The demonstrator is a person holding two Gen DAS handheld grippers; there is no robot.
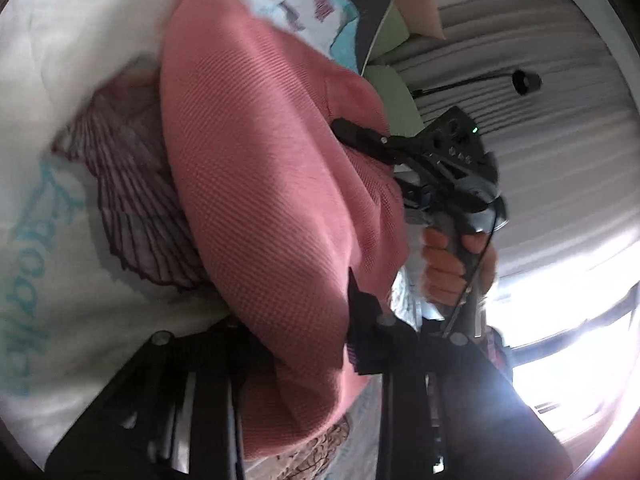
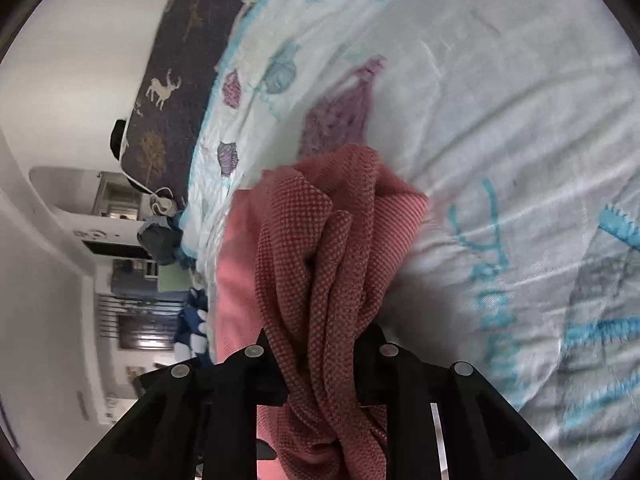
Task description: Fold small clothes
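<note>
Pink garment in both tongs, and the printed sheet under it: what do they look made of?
Pink garment: a soft knit, probably cotton or a blend, matte; a fine waffle-like texture shows and it bunches into limp folds between the right tongs.

Printed sheet: thin woven cloth, likely cotton or polyester, matte; it shows fine creases and flat printed shells and teal lettering.
</note>
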